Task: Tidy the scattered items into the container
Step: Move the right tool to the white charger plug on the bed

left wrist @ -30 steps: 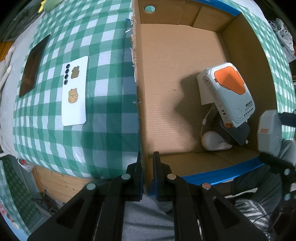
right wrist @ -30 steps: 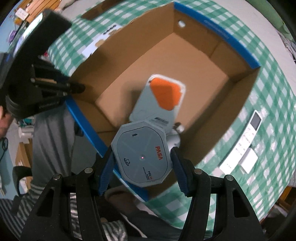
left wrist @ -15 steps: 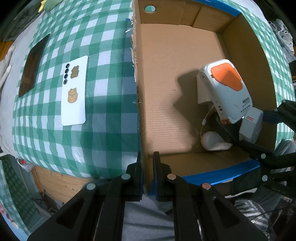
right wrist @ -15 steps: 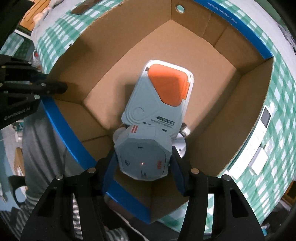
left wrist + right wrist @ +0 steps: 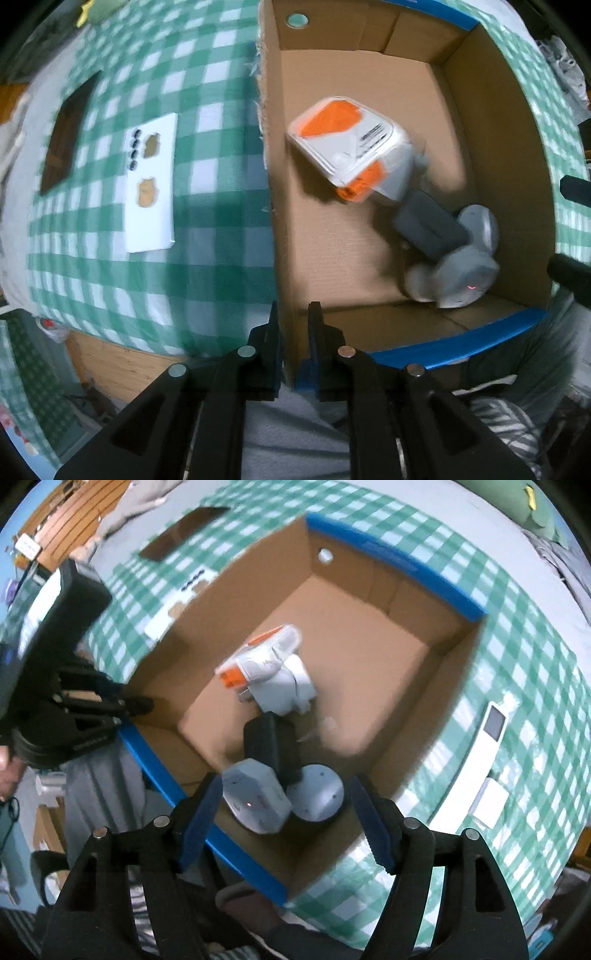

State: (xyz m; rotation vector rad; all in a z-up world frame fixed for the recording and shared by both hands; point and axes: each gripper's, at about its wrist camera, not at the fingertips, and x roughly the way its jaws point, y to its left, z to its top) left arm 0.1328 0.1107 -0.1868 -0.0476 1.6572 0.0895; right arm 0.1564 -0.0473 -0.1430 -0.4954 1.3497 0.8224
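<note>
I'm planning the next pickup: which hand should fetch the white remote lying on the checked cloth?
Right. The right gripper has just opened, empty, nearer the white remote; the left gripper is clamped on the box wall.

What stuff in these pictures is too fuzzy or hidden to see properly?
- Orange-and-white device: motion-blurred in both views, so its label is unreadable.
- Phone: right wrist view, mostly hidden behind the cardboard box wall.
- Right gripper: left wrist view, cut off by the picture edge.
- Dark block: its underside lies hidden against the grey pieces.
</note>
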